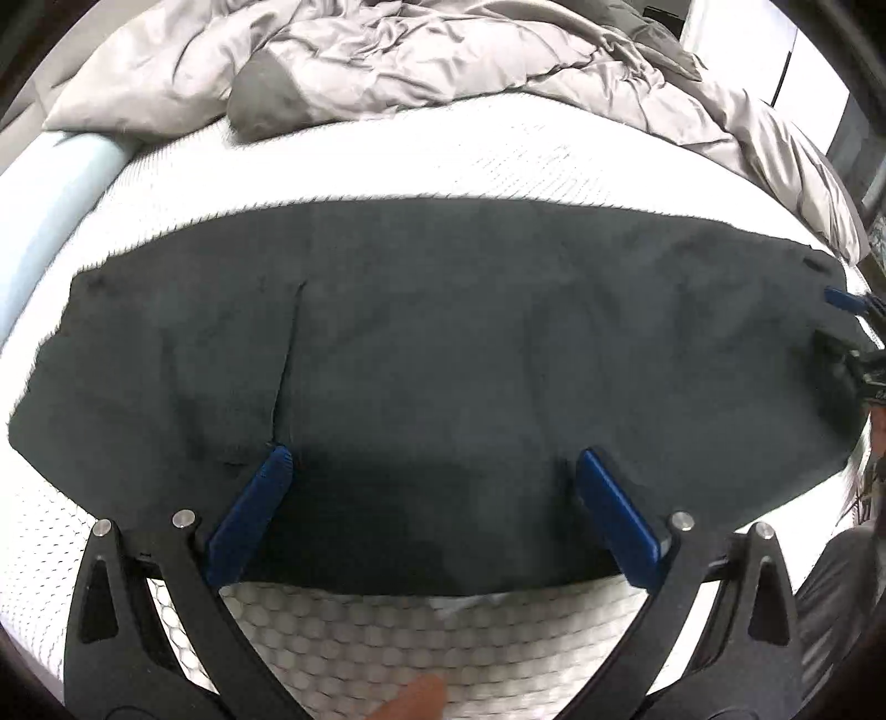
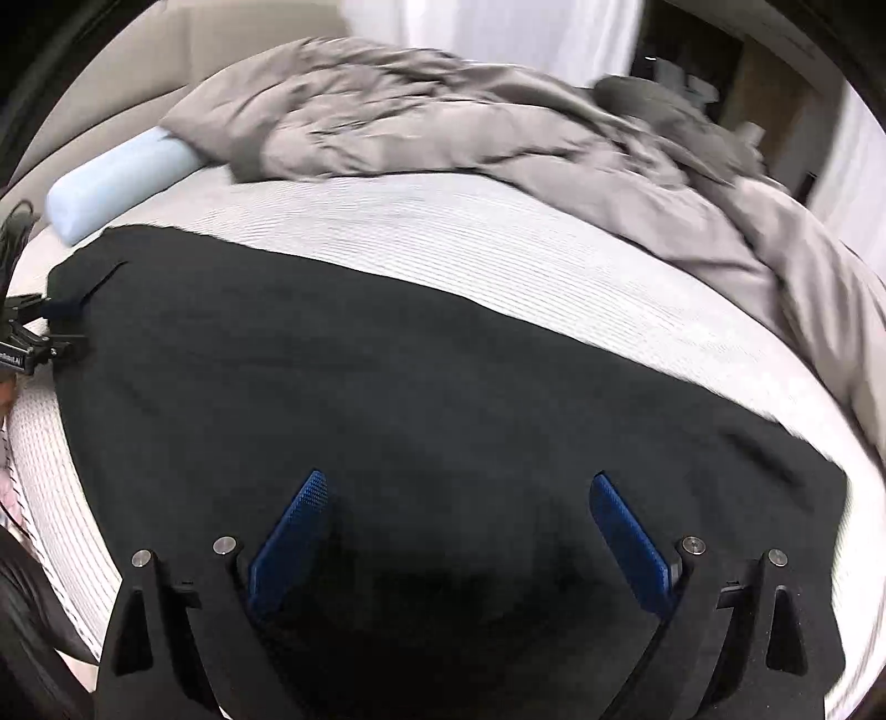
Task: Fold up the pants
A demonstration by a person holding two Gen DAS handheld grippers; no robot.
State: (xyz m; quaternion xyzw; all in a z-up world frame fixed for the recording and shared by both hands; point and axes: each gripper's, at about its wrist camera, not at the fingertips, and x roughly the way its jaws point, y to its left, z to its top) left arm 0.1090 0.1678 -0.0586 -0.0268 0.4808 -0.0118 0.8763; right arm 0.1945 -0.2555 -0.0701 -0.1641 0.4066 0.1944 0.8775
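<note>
Left wrist view: dark pants [image 1: 443,343] are being displayed flat across the centre of the frame on a white mattress [image 1: 387,160]. The left gripper [image 1: 432,465], jaws spread wide and holding nothing, is being held over the pants' lower edge. A grey duvet [image 1: 443,50] is being shown along the top.

Right wrist view: the right gripper [image 2: 459,487] is being held wide apart, empty, above the pants [image 2: 415,387] at lower centre; a pale blue bolster [image 2: 116,183] is being shown upper left.

Bright, overexposed mattress [image 1: 498,166], fisheye-warped edges; right view seems slightly motion-blurred.
</note>
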